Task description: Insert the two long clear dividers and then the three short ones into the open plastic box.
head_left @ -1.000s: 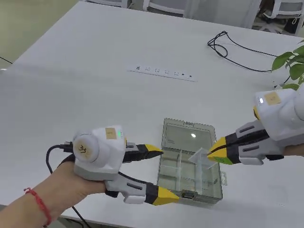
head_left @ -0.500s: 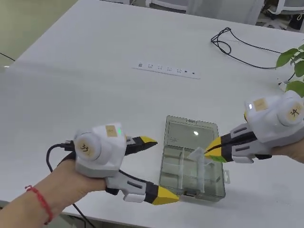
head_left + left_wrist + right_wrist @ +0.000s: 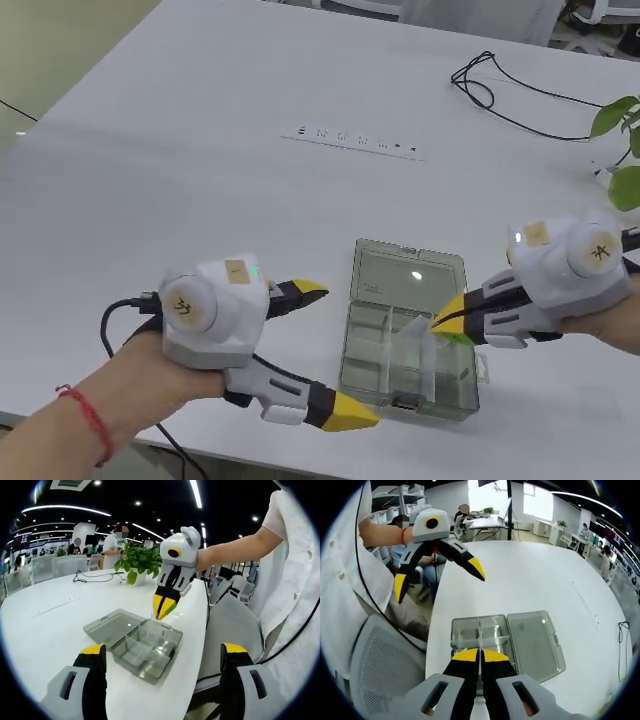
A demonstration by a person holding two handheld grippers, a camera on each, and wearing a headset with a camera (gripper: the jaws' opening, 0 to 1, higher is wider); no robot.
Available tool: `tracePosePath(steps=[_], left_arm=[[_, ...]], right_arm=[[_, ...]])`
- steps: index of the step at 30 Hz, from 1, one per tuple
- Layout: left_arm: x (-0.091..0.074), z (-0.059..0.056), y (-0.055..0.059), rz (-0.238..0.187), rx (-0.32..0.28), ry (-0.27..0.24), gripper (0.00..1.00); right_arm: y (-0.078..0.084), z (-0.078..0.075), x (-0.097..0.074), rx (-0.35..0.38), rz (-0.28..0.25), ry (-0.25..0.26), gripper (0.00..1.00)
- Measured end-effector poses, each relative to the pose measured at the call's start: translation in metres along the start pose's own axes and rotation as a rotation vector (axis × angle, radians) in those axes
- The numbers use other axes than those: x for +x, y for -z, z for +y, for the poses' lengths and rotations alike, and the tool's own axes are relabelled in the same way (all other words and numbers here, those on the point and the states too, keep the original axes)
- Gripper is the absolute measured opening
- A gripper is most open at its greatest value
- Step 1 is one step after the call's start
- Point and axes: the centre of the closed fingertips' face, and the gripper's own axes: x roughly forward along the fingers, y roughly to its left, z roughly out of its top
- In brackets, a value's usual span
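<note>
Head view: at four o'clock, the right gripper (image 3: pixel 447 322) pinches a thin clear plastic divider (image 3: pixel 418 338) over the open smoky-clear plastic box (image 3: pixel 408 275), probably to line it up with a slot. The left gripper (image 3: pixel 336 352) hovers at the box's nine o'clock, jaws wide and empty.

Left gripper view: the box sits ahead, lid flat toward ten o'clock.

Right gripper view: the jaws are narrowed on the divider's edge, holding it upright above the compartments.

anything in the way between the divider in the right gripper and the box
Nothing visible. The right gripper holds the clear divider over the open box; the left gripper hangs open beside the box, not between them.
</note>
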Motion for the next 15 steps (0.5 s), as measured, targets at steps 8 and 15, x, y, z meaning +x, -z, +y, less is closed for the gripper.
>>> tracePosePath(steps=[8, 15], left_arm=[[0.0002, 0.0, -0.0006, -0.003, 0.0, 0.0, 0.96], [0.0005, -0.0004, -0.0016, -0.008, -0.003, 0.0, 0.96]], right_arm=[[0.0049, -0.0037, 0.0045, 0.008, 0.0, 0.005, 0.03], [0.01, -0.0024, 0.0074, 0.006, 0.001, 0.003, 0.03]])
